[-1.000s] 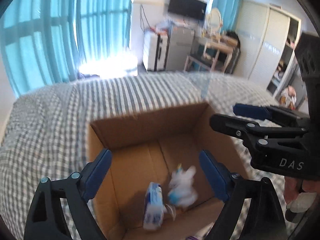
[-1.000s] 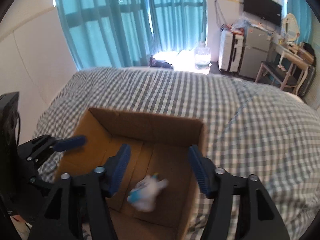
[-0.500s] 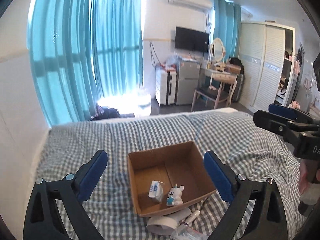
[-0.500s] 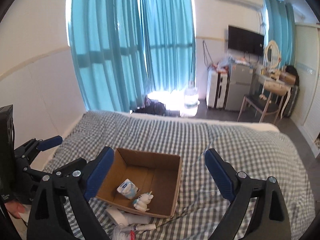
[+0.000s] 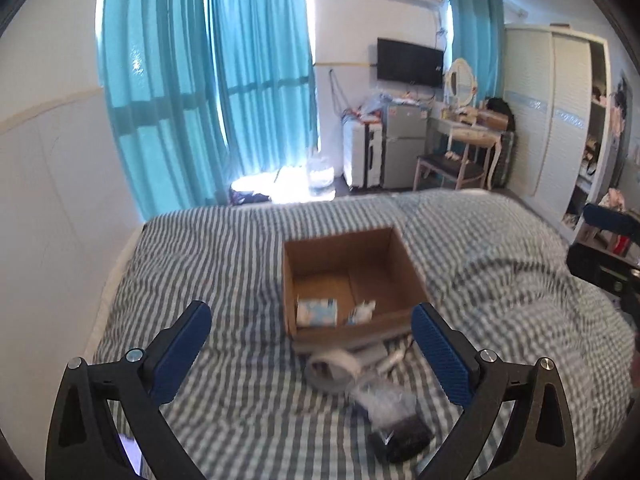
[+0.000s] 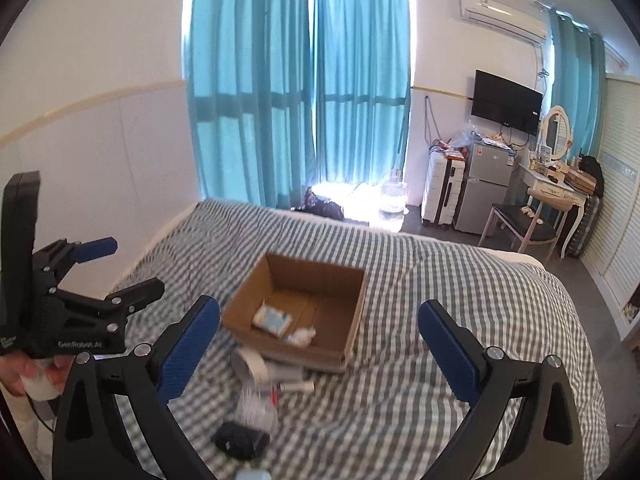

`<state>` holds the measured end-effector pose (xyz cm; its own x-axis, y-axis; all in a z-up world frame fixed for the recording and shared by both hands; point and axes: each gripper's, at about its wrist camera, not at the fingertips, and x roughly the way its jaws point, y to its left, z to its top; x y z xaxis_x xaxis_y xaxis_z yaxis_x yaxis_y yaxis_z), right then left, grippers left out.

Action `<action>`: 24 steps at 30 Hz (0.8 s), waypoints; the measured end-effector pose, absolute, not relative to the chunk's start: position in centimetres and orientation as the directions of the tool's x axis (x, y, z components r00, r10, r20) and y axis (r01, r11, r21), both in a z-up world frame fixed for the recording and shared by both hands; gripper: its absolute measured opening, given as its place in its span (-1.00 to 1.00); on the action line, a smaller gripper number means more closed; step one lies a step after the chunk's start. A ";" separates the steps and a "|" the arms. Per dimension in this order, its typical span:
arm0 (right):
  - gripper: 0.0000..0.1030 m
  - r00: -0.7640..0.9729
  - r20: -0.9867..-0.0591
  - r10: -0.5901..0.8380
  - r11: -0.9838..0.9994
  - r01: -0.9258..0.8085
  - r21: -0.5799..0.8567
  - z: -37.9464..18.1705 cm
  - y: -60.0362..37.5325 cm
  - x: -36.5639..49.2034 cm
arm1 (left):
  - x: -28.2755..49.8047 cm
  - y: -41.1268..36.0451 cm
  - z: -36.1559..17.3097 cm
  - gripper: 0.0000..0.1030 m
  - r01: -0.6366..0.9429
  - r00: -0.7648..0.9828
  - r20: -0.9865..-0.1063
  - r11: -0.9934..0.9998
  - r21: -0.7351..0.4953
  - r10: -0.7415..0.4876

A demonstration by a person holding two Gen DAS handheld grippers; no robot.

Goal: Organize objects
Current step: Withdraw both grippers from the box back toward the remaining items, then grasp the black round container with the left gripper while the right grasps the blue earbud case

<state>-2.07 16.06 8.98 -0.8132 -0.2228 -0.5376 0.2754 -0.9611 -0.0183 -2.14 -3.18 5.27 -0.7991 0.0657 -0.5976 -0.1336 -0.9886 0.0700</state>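
Observation:
An open cardboard box (image 5: 344,252) (image 6: 316,276) sits on the checked bed (image 5: 240,264). Inside it lie a blue-and-white tissue pack (image 5: 318,312) (image 6: 272,318) and a small white toy (image 5: 362,312) (image 6: 302,336). In front of the box lie a white tape roll (image 5: 332,368) (image 6: 252,364), a tube (image 6: 296,387), a clear plastic bag (image 5: 384,396) and a black item (image 5: 402,438) (image 6: 240,442). My left gripper (image 5: 311,314) (image 6: 130,266) and right gripper (image 6: 319,308) (image 5: 592,240) hover high over the near end of the bed. The jaws of both are opening, with nothing between them.
A white wall borders the bed on the left (image 6: 120,160). Beyond the bed are teal curtains (image 6: 300,100), a water jug (image 6: 394,200), a suitcase and small fridge (image 6: 480,188), a chair (image 6: 520,228) and a wardrobe (image 5: 560,120).
Both grippers have drawn back and upward from just above the box to well away from it. The right jaws have spread wider. The white toy now rests in the box.

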 end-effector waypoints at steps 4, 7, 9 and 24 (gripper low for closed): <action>0.94 -0.793 -0.563 -0.231 -0.954 0.297 -0.027 5.9 16.4 0.3 | 0.0 -2.3 2.3 1.00 -0.103 -0.796 -0.604 -0.991 0.083 0.032; 0.94 -0.770 -0.591 -0.241 -0.949 0.316 -0.024 2.9 16.6 1.5 | 1.0 -2.0 -0.3 1.00 -0.107 -0.777 -0.628 -0.992 0.062 0.044; 0.94 -0.749 -0.616 -0.245 -0.943 0.331 -0.028 0.9 16.3 2.2 | 1.2 -2.0 -2.0 1.00 -0.103 -0.761 -0.647 -0.993 0.061 0.039; 0.76 -0.475 -0.848 -0.234 -0.913 0.408 0.024 -14.8 11.2 2.3 | 2.2 -3.7 -9.2 1.00 -0.135 -0.693 -0.720 -0.986 0.103 0.019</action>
<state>2.26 11.19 -14.80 -0.4751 -0.2343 -0.8481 0.4077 -0.9128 0.0238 2.18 -3.75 -9.19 -0.6932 0.0194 -0.7204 -0.1347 -0.9855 0.1031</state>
